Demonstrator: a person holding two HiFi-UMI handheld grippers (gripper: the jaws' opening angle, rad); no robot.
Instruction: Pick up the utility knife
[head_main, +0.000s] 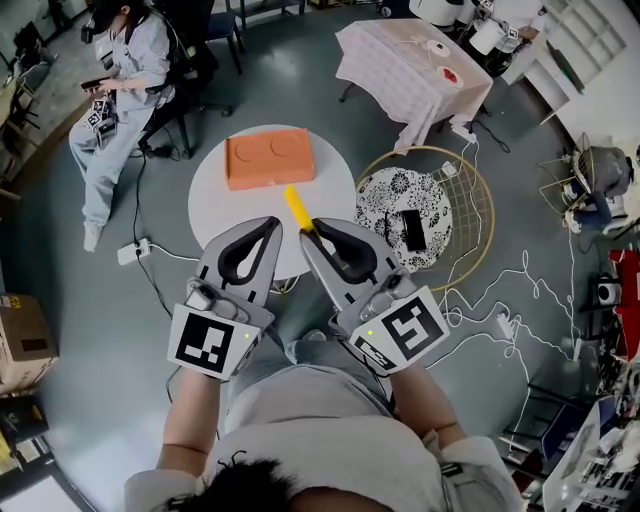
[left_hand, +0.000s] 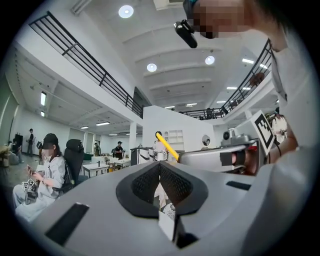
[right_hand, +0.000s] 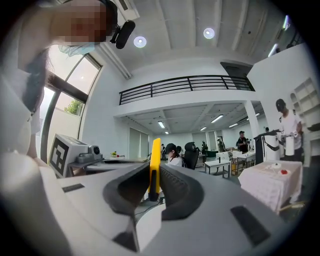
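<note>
My right gripper (head_main: 312, 232) pinches the utility knife (head_main: 297, 208) by its end, probably to lift it clear. Left gripper (head_main: 270, 226) is alongside, pressed together and empty.

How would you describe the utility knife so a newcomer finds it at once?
Find the round white table in the head view, with a flat orange box on it. Just nearer the person, the slim yellow utility knife sticks out of the right gripper; it is the only yellow bar-shaped thing there.
</note>
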